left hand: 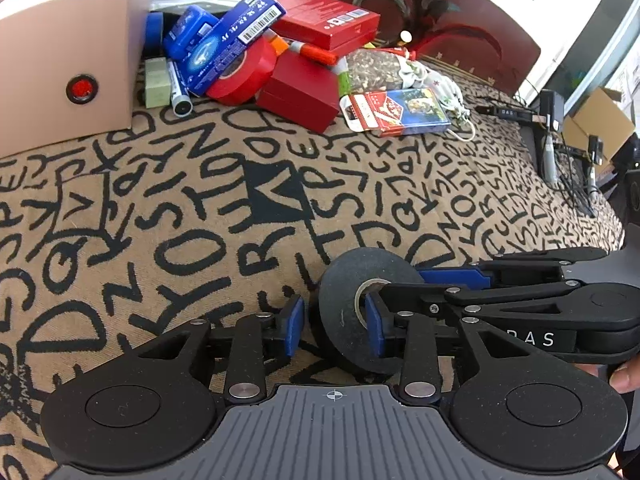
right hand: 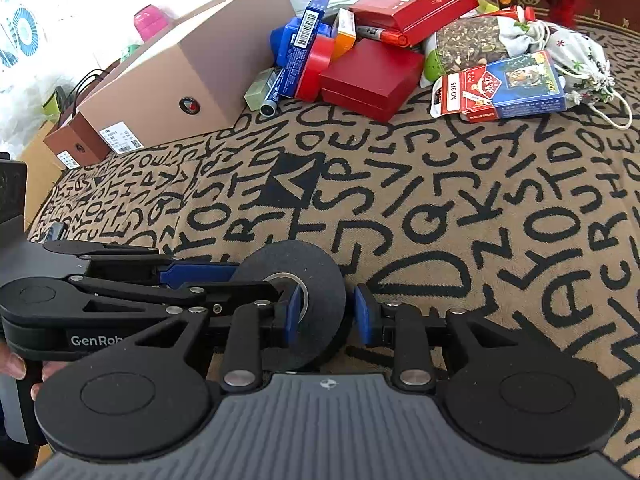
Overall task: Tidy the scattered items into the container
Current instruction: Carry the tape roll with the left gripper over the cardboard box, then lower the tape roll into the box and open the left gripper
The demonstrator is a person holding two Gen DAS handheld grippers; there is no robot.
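A black tape roll (left hand: 348, 300) (right hand: 316, 304) stands on edge on the letter-patterned cloth (left hand: 200, 208), close in front of both cameras. My left gripper (left hand: 334, 326) straddles its width, one blue pad against each face. My right gripper (right hand: 328, 314) comes in from the right side and straddles the same roll: one finger lies across the hole, the other behind the roll. The other scattered things lie in a pile at the back. A closed tan cardboard box (left hand: 68, 72) (right hand: 192, 76) stands at the back left.
The pile holds a red tape roll (left hand: 244, 72), blue boxes (left hand: 228, 40), red boxes (left hand: 304, 92) (right hand: 368, 76), a marker (left hand: 178, 88), a pack of cards (left hand: 400, 110) (right hand: 504, 88) and a drawstring bag (right hand: 576, 56). Stands and cables (left hand: 552, 148) sit beyond the cloth's right edge.
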